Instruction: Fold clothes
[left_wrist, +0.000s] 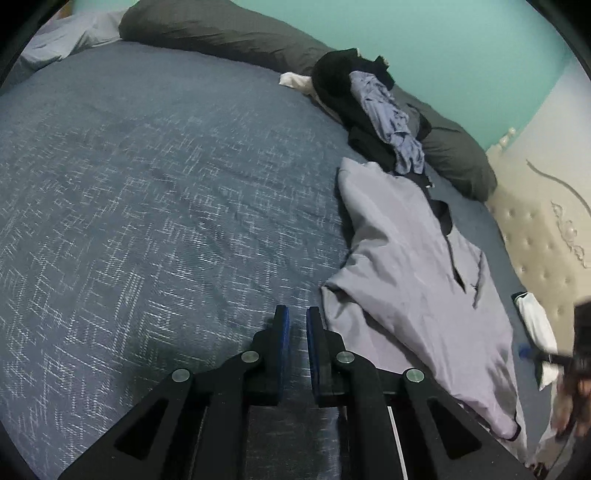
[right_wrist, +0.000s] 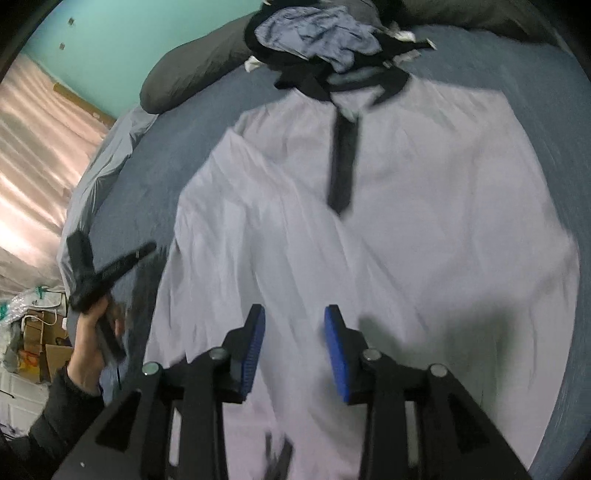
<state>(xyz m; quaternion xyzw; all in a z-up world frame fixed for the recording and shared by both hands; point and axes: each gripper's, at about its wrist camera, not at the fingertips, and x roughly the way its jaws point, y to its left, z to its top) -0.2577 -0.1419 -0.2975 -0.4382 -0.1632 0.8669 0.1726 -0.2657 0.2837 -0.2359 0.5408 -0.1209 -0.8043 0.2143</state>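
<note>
Your left tongs (left_wrist: 296, 314) hang over the blue-grey bedspread (left_wrist: 155, 192), pads drawn nearly together with only a thin slit between them, and nothing is caught in that slit. They touch no cloth; the pale grey polo shirt (left_wrist: 413, 266) lies just to their right, one side folded over on itself.

Your right tongs (right_wrist: 294, 314) stand partly open above that same shirt (right_wrist: 424, 229), blue pads clearly apart, nothing pinched between them, the fabric spread flat underneath. The picture is smeared, so whether the tips graze the cloth I cannot tell.

From the right camera you see the shirt head on: black collar and black placket (right_wrist: 343, 166) pointing away from you, the left side doubled inward. It also catches your left hand (right_wrist: 88, 343) in a dark sleeve gripping the other tool at the bed's edge, with pink curtains (right_wrist: 40, 155) and boxes (right_wrist: 37, 354) beyond.

The left camera gives what that one cannot: the long stretch of bare bedspread, a grey pillow (left_wrist: 221, 33) along the teal wall (left_wrist: 443, 55), the heap of dark and blue unfolded clothes (left_wrist: 373, 110) past the shirt's collar, and a cream tufted headboard (left_wrist: 543, 236).
</note>
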